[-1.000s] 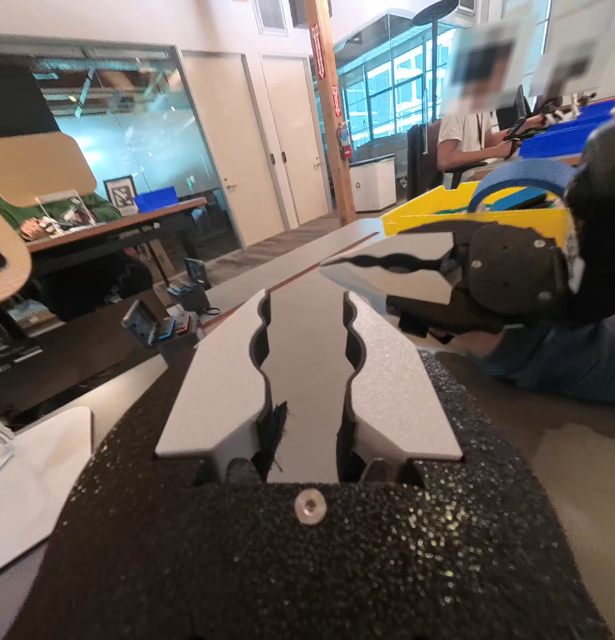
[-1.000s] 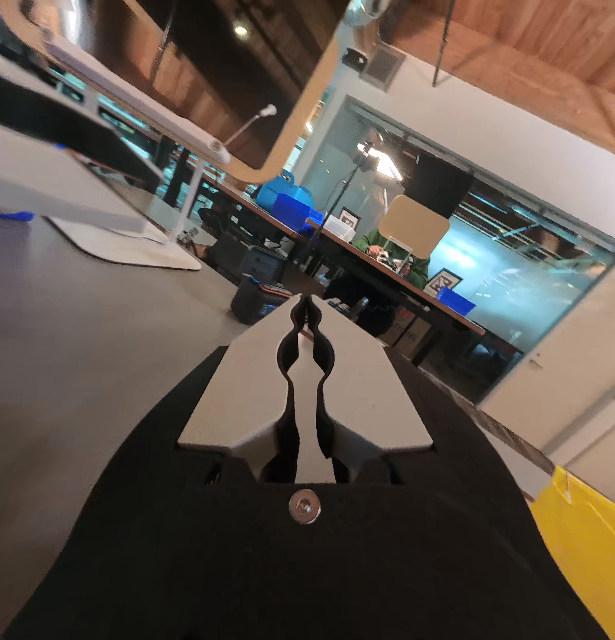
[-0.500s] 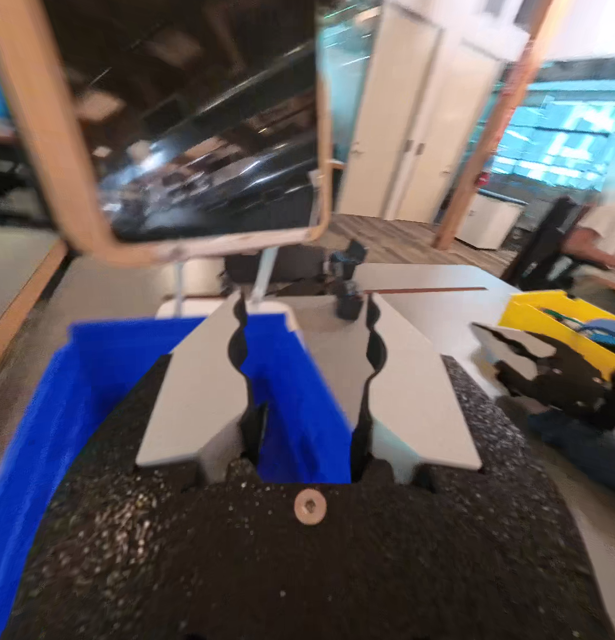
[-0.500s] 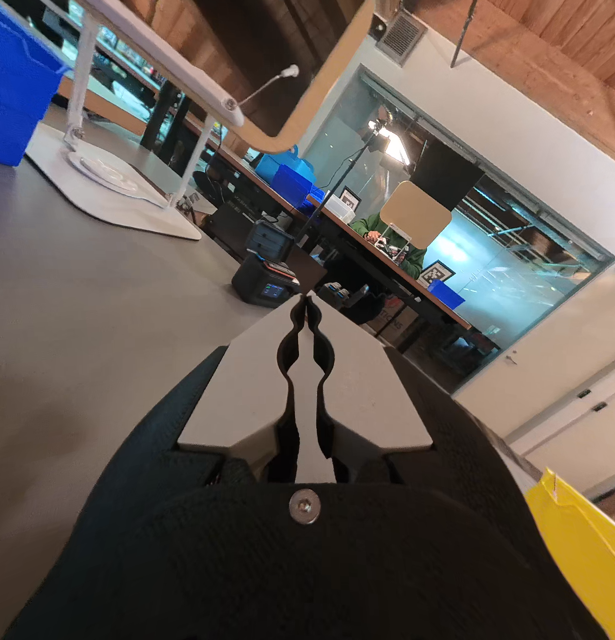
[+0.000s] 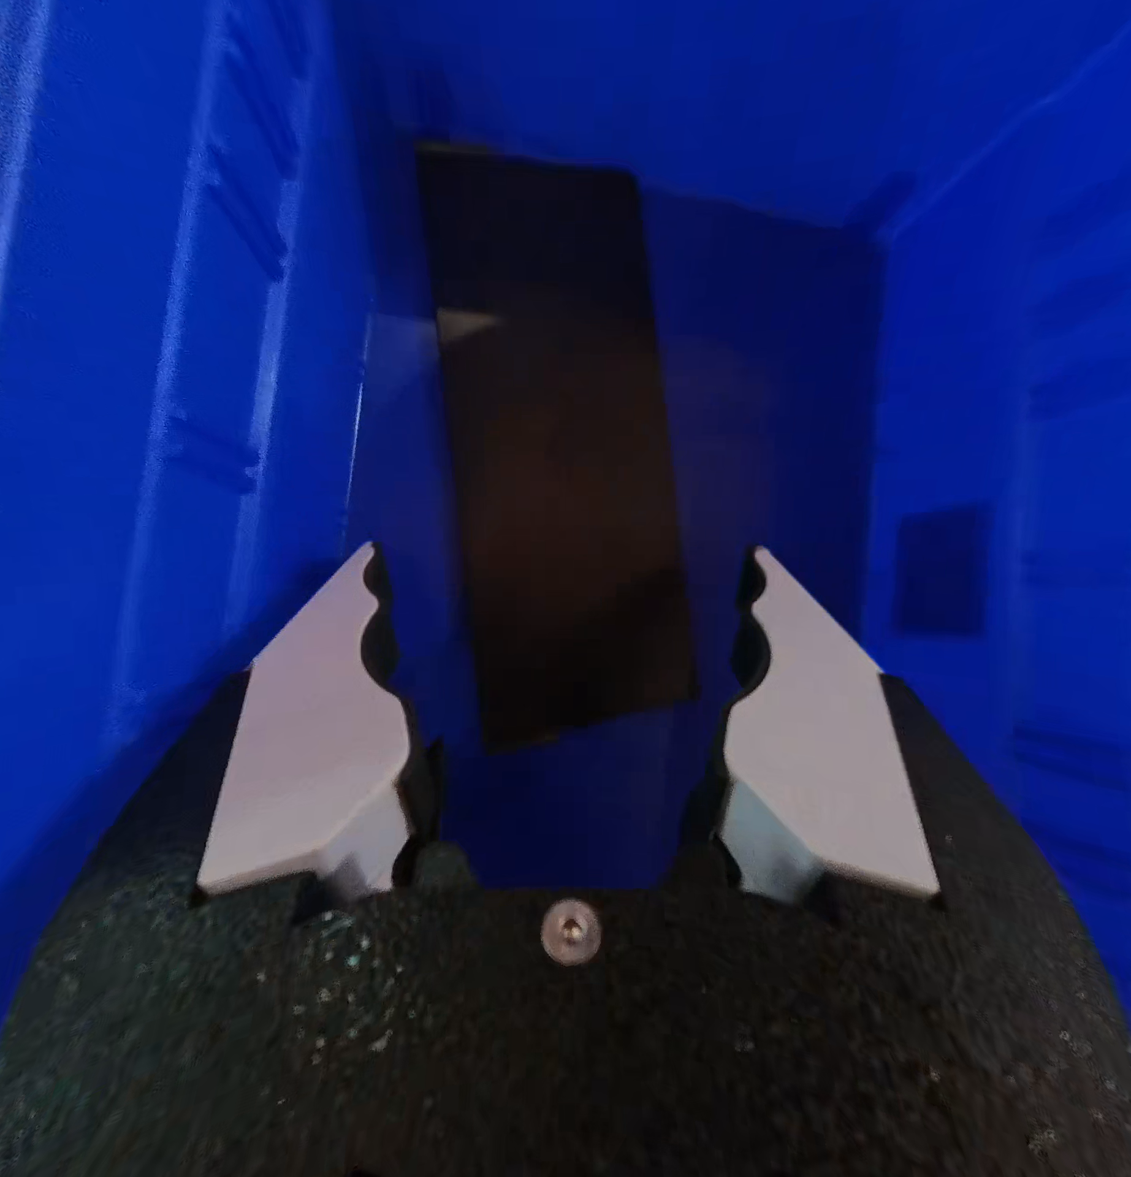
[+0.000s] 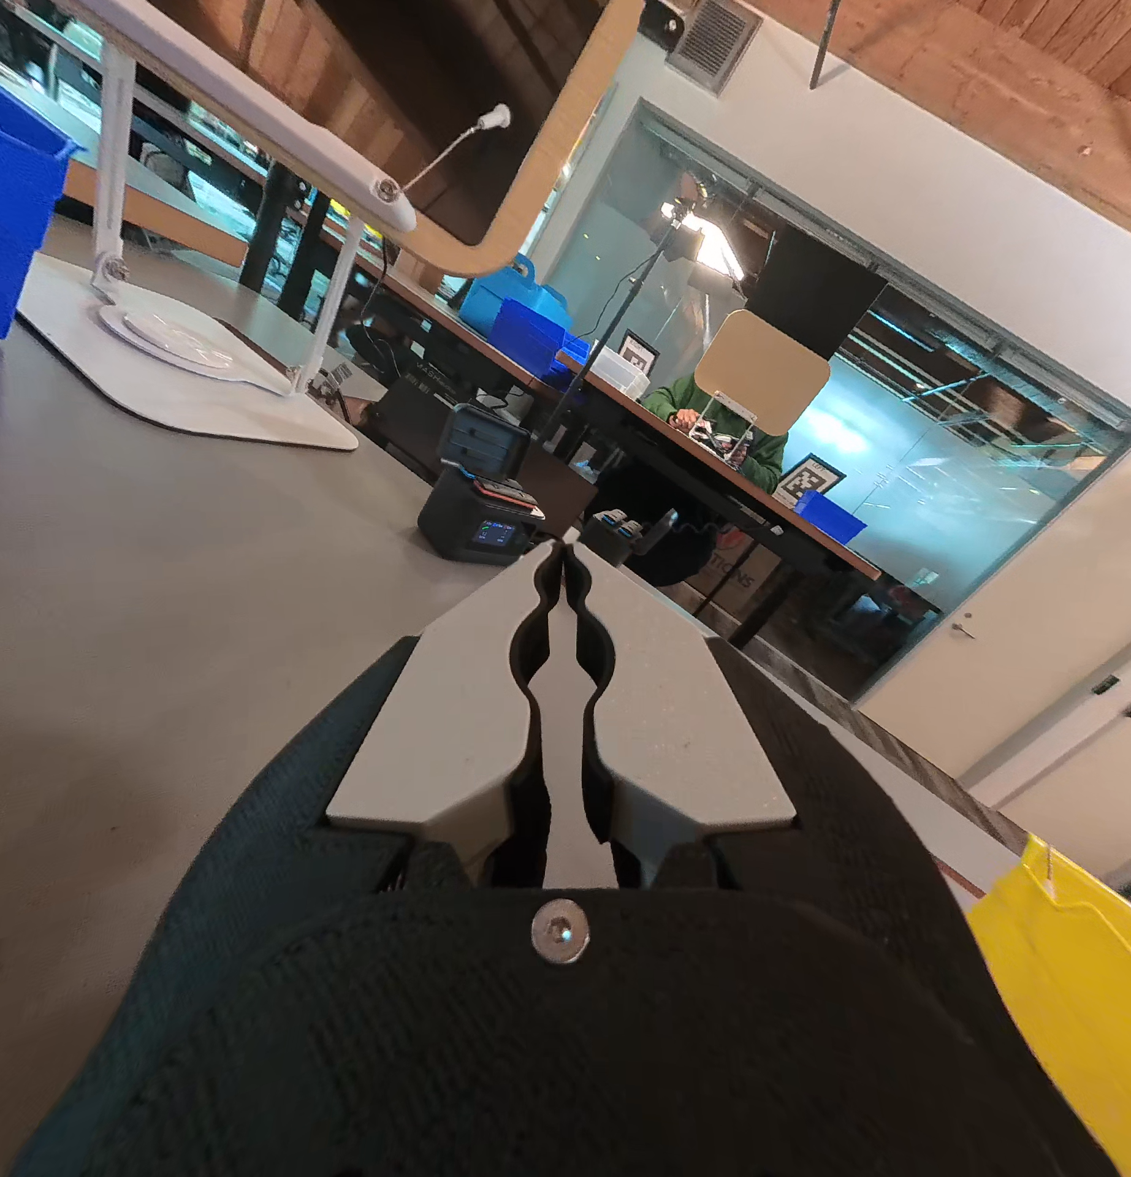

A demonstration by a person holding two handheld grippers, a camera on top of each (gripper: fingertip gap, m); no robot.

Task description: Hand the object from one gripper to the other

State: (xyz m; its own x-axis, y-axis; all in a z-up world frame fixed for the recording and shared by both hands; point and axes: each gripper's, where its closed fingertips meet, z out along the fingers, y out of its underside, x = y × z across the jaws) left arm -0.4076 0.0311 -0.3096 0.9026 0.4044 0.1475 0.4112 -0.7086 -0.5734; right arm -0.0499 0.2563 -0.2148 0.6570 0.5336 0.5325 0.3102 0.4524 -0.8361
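Blue bin interior: left hand-held gripper spread wide above a dark flat object; right hand-held gripper closed, empty, over the grey desk.

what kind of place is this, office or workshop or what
Most likely an open office used as a lab or workshop: long shared desks with blue storage bins, a glass-walled room behind them, and a person working at a desk.
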